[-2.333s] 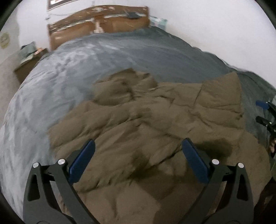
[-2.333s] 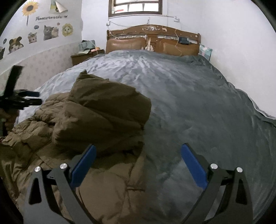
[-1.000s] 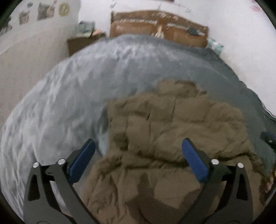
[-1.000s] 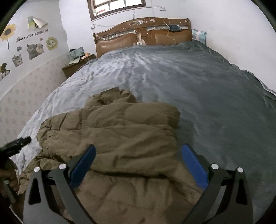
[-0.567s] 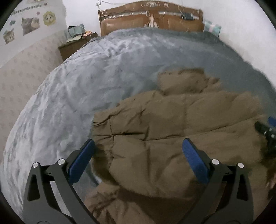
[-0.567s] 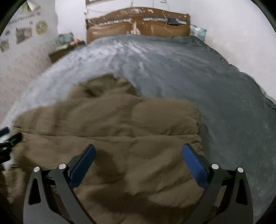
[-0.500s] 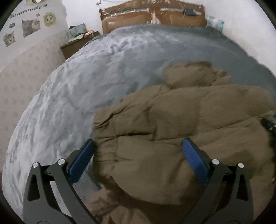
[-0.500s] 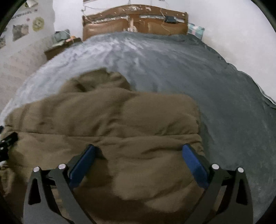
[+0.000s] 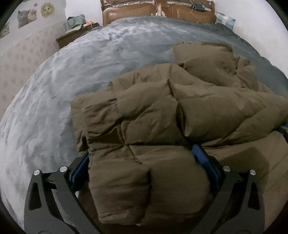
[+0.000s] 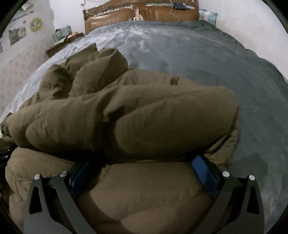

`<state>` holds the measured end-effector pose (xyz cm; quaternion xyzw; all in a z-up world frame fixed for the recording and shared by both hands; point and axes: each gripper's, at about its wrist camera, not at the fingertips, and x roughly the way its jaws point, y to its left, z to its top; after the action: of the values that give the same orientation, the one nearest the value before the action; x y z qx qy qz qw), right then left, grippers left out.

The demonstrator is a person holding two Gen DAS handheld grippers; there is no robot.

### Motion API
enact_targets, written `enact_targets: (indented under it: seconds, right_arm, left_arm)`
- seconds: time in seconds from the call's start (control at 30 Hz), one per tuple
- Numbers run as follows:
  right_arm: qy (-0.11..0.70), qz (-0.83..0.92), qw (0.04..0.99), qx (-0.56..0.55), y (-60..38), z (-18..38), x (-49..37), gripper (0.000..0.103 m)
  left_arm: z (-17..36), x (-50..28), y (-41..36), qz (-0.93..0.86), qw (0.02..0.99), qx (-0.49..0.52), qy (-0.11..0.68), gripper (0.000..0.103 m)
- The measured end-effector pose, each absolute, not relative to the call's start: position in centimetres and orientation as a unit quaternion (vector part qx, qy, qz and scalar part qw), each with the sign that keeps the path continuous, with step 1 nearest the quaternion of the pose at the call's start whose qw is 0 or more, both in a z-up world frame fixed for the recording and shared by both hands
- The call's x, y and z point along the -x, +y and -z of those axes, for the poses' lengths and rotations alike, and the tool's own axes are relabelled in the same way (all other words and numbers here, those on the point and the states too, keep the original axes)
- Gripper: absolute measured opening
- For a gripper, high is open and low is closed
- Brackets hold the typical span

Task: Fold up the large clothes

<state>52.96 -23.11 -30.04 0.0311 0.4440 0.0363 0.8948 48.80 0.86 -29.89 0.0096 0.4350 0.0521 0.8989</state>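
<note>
jacket [image 9: 162, 111] long axis crosswise, hood toward headboard [image 9: 158, 9] | left gripper [image 9: 142, 162], right gripper [image 10: 142, 167] fingers spread, straddling jacket

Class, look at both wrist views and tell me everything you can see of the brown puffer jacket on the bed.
The brown puffer jacket is olive-brown, quilted into puffy panels, of matte padded fabric. It lies bunched on the grey bedspread, one thick layer folded over another, with a lumpy part toward the headboard. The left tongs and right tongs stand open, each straddling its near fold, blue pads partly tucked under the upper layer.
</note>
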Motion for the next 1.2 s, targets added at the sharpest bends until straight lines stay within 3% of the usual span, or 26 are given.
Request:
enact_targets:
  seconds: [0.27, 0.53, 0.73, 1.0, 1.1, 1.2]
  right_arm:
    - [0.459, -0.032, 0.887, -0.020, -22.9, 30.1, -52.8, 0.102]
    - [0.477, -0.044, 0.877, -0.028, -23.7, 26.9, -49.2, 0.101]
    - [0.440, -0.034, 0.897, -0.022, -25.6, 23.3, -43.4, 0.101]
    - [0.401, -0.030, 0.915, -0.043, -28.2, 19.3, -37.4, 0.101]
    - [0.387, -0.029, 0.921, -0.045, -28.5, 17.6, -36.3, 0.101]
    - [0.371, -0.027, 0.927, -0.048, -28.7, 16.2, -35.3, 0.101]
  left_arm:
    - [29.8, -49.3, 0.1, -0.037, 0.894, 0.006, 0.447, 0.100]
    - [26.1, -44.4, 1.8, 0.006, 0.900, 0.040, 0.434, 0.100]
    - [19.2, -38.7, 2.3, 0.000, 0.938, 0.060, 0.341, 0.100]
    - [8.1, -33.3, 0.0, -0.049, 0.989, 0.053, 0.131, 0.100]
    - [5.3, -33.6, -0.7, -0.042, 0.991, 0.061, 0.108, 0.100]
    - [3.8, -34.1, -1.1, -0.031, 0.983, 0.081, 0.161, 0.100]
